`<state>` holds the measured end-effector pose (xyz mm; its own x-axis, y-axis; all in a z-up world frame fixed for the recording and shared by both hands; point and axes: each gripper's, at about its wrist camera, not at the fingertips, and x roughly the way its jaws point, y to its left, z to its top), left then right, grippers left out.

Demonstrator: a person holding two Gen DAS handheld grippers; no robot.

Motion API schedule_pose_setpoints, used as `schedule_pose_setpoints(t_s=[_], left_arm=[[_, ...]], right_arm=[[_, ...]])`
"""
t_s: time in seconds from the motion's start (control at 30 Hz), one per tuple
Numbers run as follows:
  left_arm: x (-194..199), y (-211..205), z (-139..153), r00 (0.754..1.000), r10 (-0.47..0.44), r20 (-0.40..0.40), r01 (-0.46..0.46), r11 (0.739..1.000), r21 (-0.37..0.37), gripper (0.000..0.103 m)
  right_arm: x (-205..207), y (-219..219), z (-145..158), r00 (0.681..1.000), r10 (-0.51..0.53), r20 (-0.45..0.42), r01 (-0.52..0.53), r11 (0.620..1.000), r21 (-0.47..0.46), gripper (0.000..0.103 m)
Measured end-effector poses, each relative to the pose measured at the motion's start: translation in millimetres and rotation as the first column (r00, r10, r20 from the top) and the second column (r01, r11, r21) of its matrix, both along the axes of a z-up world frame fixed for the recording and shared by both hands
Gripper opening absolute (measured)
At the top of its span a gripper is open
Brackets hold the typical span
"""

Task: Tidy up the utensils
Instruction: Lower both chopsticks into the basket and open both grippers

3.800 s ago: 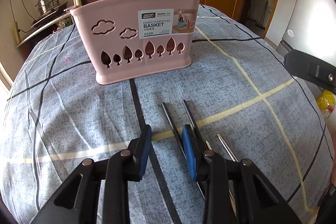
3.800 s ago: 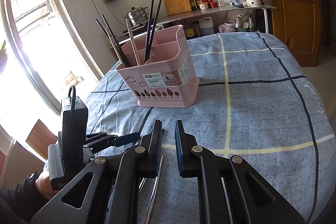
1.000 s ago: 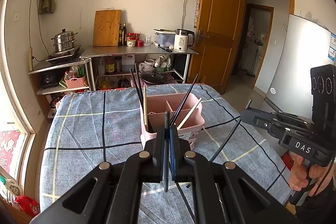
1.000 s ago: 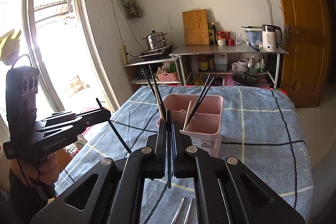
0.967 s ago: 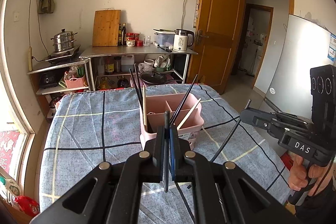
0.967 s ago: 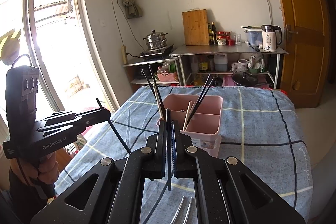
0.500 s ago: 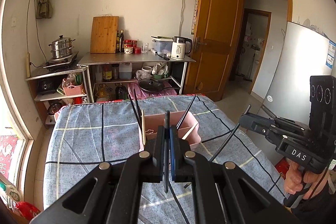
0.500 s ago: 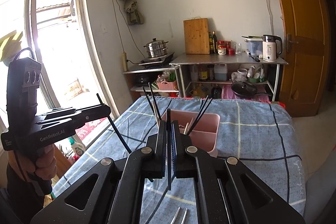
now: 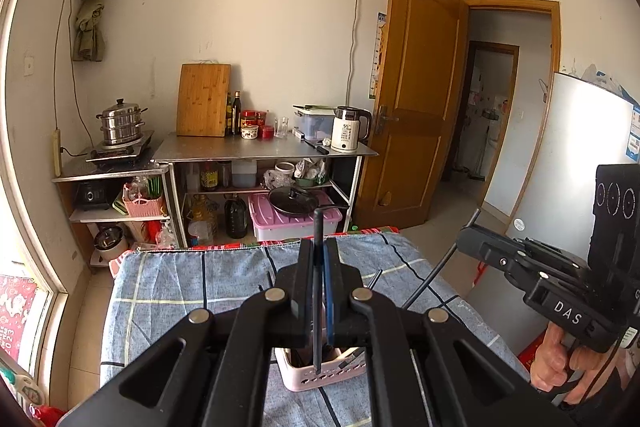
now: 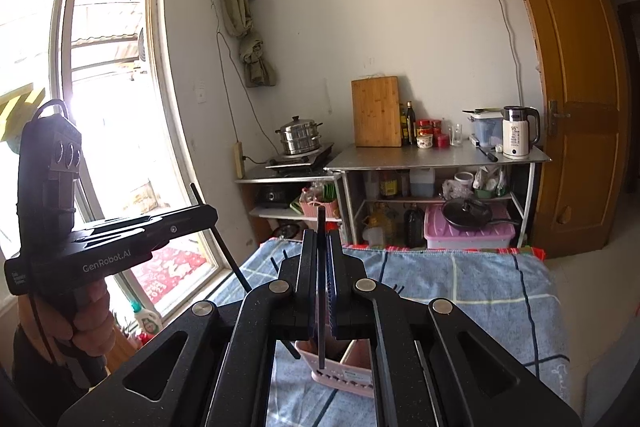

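Observation:
My left gripper [image 9: 319, 247] is shut on a black chopstick [image 9: 317, 223] that stands upright between its blue pads. High above the table, my right gripper [image 10: 322, 239] is shut on a second black chopstick [image 10: 321, 219], also upright. The pink utensil basket [image 9: 296, 375] [image 10: 348, 375] sits below both grippers on the blue checked tablecloth [image 9: 168, 287], mostly hidden behind their black bodies. Several chopsticks stand in it. In the left wrist view the right gripper [image 9: 466, 237] is at the right, its chopstick [image 9: 432, 275] slanting down. In the right wrist view the left gripper [image 10: 212, 217] is at the left.
Behind the table a metal shelf [image 9: 264, 149] carries a kettle [image 9: 348, 129], a cutting board [image 9: 203, 99], jars and a steamer pot [image 9: 120, 123]. A wooden door [image 9: 416, 99] stands open at the right, and a bright window [image 10: 100, 87] is on the left.
Both grippers have risen with their chopsticks. The basket and table have sunk toward the bottom of each view, and more of the wall and the air conditioner shows.

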<state>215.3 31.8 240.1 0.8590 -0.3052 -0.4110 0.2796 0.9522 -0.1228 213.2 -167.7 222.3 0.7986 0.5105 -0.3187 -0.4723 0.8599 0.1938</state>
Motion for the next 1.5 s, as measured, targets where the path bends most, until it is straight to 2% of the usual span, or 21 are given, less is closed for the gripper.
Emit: schedule_pose_setpoints(t_s=[0.2,0.5,0.83,1.07,1.23,1.37,1.5], left_arm=[[22,0,-12,1.000,-0.001,-0.010,0.001,1.000,-0.003,0.005],[46,5,-55,0.997,0.002,-0.082,-0.004,1.000,-0.021,0.005],[59,4,-91,0.986,-0.002,-0.168,-0.001,1.000,-0.019,0.005],[58,7,-102,0.982,0.016,-0.186,-0.022,0.999,-0.030,0.006],[56,8,-104,0.982,0.029,-0.187,-0.033,0.999,-0.017,0.025],[46,13,-95,0.987,0.047,-0.155,-0.051,0.998,-0.023,0.030],[30,22,-85,0.990,0.060,-0.125,-0.065,0.997,-0.036,0.030]], right_arm=[[22,1,-8,1.000,-0.022,-0.015,0.022,1.000,0.006,0.004],[46,1,-42,0.995,-0.032,-0.094,0.032,0.999,-0.004,0.004],[58,6,-76,0.983,-0.024,-0.184,0.017,0.999,-0.039,0.004],[61,6,-86,0.976,-0.026,-0.216,0.014,0.998,-0.058,0.004],[63,4,-91,0.971,-0.036,-0.236,0.019,0.997,-0.074,0.006],[55,-2,-82,0.977,-0.039,-0.211,0.026,0.997,-0.066,0.015],[42,-11,-70,0.983,-0.044,-0.176,0.034,0.998,-0.061,0.015]])
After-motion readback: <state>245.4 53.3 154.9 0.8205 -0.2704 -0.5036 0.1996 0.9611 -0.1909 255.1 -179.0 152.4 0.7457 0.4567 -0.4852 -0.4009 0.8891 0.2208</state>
